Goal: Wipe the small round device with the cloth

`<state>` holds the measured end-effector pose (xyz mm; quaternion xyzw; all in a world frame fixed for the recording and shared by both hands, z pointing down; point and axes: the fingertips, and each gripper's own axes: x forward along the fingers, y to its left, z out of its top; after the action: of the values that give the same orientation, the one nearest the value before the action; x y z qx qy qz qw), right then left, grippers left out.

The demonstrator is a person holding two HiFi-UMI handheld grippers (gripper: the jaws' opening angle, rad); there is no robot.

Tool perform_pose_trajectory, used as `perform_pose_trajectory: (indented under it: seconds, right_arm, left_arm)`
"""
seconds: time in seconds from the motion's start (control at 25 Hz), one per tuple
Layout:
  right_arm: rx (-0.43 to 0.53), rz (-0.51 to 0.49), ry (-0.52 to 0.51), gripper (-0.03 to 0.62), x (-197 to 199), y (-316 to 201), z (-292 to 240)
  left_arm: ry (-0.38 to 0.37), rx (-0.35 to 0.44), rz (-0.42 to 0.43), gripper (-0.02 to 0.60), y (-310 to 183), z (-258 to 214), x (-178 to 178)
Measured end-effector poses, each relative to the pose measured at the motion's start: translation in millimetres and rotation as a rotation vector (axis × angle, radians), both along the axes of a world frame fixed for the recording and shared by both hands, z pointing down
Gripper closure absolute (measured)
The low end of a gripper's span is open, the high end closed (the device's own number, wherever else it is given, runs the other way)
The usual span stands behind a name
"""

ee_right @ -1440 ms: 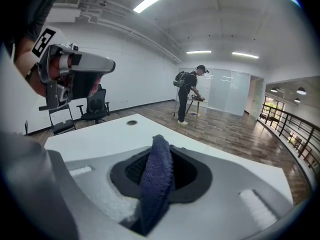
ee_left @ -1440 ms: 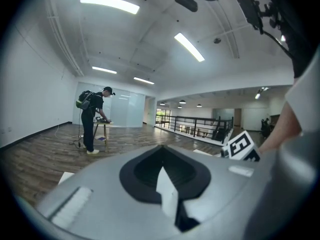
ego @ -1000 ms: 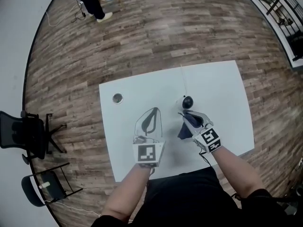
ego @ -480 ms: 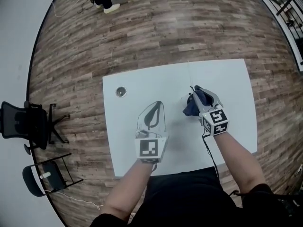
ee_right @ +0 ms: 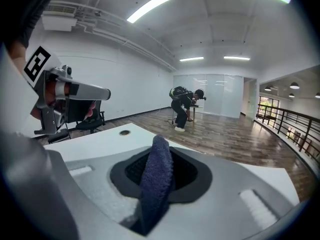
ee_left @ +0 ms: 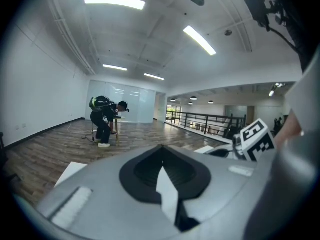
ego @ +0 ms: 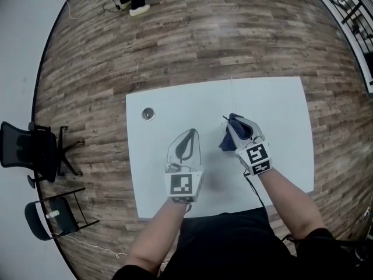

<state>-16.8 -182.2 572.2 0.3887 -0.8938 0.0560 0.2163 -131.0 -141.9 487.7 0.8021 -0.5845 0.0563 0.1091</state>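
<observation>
Grey fingers (ee_left: 100, 194), apparently black clothing (ego: 233, 244)

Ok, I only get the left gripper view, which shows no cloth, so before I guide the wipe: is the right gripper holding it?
Observer: Yes. The right gripper is shut on the dark blue cloth, pinched between its jaws.
Operator: And the device?
Observer: I can't make it out in the head view. The gripper's tip and the cloth cover the spot where a thin cord ends on the white table.
Operator: Anything else on the table?
Observer: A small round metal fitting sits near the far left corner, well apart from the cloth.
</observation>
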Motion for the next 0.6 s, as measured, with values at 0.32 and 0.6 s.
perform_pose_trajectory:
  seconds: [0.32, 0.6]
  right_arm:
    - [0.047, -0.071, 0.080, 0.525, -9, 12, 3]
    - [0.027, -0.122, 0.071, 0.526, -21, 27, 13]
  left_arm:
    - [0.017, 0.005, -0.006, 0.575, 3, -6, 2]
    - [0.012, 0.000, -0.007, 0.575, 5, -6, 5]
